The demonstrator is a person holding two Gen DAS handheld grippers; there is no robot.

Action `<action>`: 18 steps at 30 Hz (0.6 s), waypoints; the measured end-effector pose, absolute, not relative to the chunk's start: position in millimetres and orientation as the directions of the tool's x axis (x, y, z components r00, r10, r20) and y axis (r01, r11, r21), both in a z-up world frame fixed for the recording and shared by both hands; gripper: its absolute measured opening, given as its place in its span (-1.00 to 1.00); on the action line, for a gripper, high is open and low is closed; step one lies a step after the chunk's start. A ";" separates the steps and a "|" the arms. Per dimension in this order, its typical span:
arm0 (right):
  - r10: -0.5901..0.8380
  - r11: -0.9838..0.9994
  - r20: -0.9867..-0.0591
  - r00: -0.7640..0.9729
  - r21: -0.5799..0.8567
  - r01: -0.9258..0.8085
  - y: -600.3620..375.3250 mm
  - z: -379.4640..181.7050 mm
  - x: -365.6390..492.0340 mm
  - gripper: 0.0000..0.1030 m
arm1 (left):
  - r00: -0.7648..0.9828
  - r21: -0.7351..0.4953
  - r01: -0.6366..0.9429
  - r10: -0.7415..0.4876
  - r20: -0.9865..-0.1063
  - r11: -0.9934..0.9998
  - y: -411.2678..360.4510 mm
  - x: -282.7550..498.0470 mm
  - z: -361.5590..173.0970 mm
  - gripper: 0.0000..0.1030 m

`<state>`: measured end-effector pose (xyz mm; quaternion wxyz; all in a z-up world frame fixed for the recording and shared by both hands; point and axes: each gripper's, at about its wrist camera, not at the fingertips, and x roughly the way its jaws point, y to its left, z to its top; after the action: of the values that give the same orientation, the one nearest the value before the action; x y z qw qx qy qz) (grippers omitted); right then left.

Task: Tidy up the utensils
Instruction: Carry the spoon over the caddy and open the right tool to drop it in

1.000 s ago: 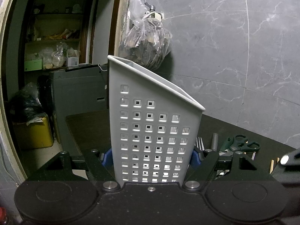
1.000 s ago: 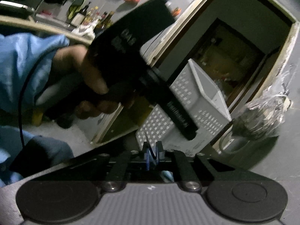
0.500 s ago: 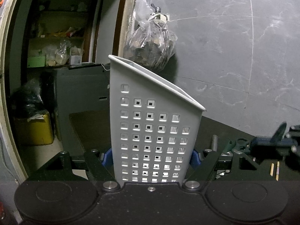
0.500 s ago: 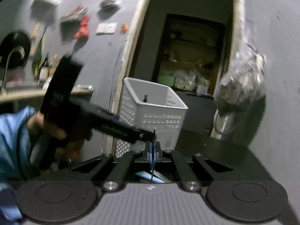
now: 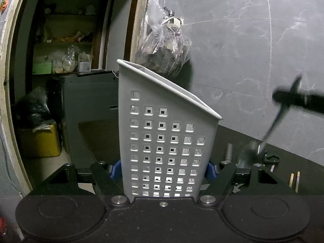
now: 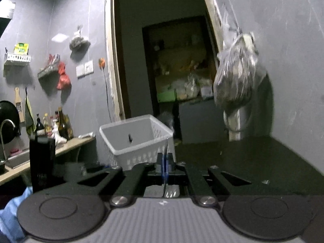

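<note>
In the left wrist view, the left gripper (image 5: 165, 168) is clamping its jaws on both sides of a white perforated caddy (image 5: 166, 141), holding it upright above the dark counter (image 5: 97, 135). A blurred utensil (image 5: 271, 129), probably a fork, is hanging at right. In the right wrist view, the right gripper (image 6: 165, 162) is clenching that thin utensil (image 6: 166, 170) edge-on, with the caddy (image 6: 137, 141) just beyond.
</note>
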<state>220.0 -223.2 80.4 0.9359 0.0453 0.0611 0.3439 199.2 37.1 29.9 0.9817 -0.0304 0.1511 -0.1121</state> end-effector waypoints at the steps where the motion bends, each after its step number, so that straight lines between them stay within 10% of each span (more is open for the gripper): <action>1: 0.642 0.765 -0.064 0.764 0.116 -0.634 -224.1 86.8 217.7 -0.97 | 0.929 -0.094 0.211 -0.230 -0.289 0.973 36.7 198.6 30.0 0.49; 11: 0.674 0.724 0.139 0.726 0.076 -0.686 -218.7 154.4 215.8 -0.97 | 0.930 -0.093 0.207 -0.226 -0.289 0.974 33.5 195.4 29.0 0.49; 18: 0.751 0.647 0.104 0.652 0.085 -0.758 -173.7 164.9 238.5 -0.97 | 0.932 -0.099 0.201 -0.221 -0.288 0.975 35.6 193.4 27.8 0.49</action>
<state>238.5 -173.7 164.9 0.9070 0.0605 -0.0294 0.4158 193.4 35.6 27.8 0.9822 -0.0339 0.1504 -0.1074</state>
